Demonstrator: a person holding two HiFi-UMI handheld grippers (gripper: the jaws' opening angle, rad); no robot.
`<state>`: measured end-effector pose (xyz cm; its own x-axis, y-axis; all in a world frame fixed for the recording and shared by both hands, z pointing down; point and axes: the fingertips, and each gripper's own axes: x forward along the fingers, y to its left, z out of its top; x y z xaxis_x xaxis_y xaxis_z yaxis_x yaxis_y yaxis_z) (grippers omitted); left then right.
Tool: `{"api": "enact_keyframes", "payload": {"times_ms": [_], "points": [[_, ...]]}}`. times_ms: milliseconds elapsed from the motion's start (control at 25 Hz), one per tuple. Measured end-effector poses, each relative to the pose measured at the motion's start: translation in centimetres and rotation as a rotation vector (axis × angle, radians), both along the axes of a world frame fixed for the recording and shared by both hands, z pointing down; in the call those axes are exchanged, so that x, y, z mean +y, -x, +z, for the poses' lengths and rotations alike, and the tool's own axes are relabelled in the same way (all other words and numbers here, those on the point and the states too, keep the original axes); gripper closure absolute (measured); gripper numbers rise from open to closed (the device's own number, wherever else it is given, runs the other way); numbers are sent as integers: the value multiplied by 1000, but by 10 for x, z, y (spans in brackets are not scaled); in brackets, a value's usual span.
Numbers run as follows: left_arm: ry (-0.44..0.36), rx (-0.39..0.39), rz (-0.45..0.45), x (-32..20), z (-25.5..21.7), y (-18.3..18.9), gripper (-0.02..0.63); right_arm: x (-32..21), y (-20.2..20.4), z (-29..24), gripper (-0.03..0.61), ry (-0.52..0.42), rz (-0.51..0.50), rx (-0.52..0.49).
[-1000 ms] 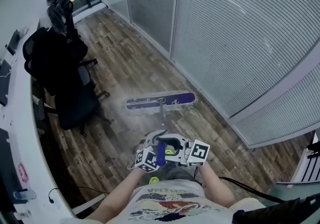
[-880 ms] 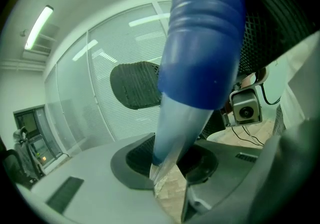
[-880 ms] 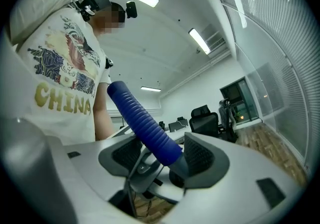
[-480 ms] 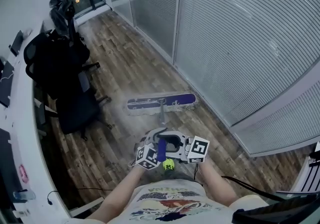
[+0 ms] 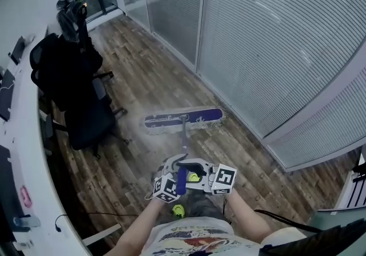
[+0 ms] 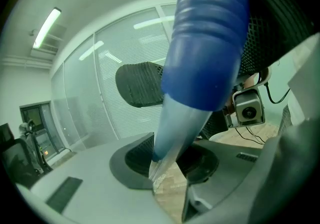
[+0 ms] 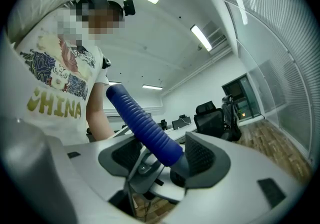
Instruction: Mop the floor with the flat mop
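Note:
The flat mop's blue head lies crosswise on the wooden floor, close to the glass wall. Its pole runs back to a ribbed blue mop handle in front of my body. My left gripper and right gripper clamp that handle from either side. In the left gripper view the mop handle passes between the pads of the left gripper, whose jaws have just been opening slightly but still touch it. In the right gripper view the right gripper is shut on the mop handle.
Black office chairs stand at the left beside a long white desk. A glass partition with blinds runs along the right. A thin cable lies on the floor near the desk. Yellow-green shoes show below the grippers.
Both grippers with the handle sit a little lower in the head view than before. The mop head lies in nearly the same spot. A yellow-green shoe has shifted under the handle.

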<state>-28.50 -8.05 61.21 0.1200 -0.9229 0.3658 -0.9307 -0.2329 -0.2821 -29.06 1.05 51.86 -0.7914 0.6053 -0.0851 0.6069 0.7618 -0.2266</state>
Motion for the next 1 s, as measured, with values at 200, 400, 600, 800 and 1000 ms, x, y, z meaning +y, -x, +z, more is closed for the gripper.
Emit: {"api": "enact_keyframes", "payload": {"times_ms": [200,400,600,800,1000], "points": [[6,-6,17,99,2,-31,531,100,-28,2,324,-6,-10,8],[17,-1,13,186,-4,-62,529,185,-60,-6,324,-4,-19,5],[12,29,-25,237,-4,-98,526,236,-97,-7,324,1,-27,9],[8,54,-69,258,-2,-126,522,256,-130,-5,324,6,-33,2],[13,37,-43,274,2,-172,518,270,-176,-1,324,16,12,-13]]}}
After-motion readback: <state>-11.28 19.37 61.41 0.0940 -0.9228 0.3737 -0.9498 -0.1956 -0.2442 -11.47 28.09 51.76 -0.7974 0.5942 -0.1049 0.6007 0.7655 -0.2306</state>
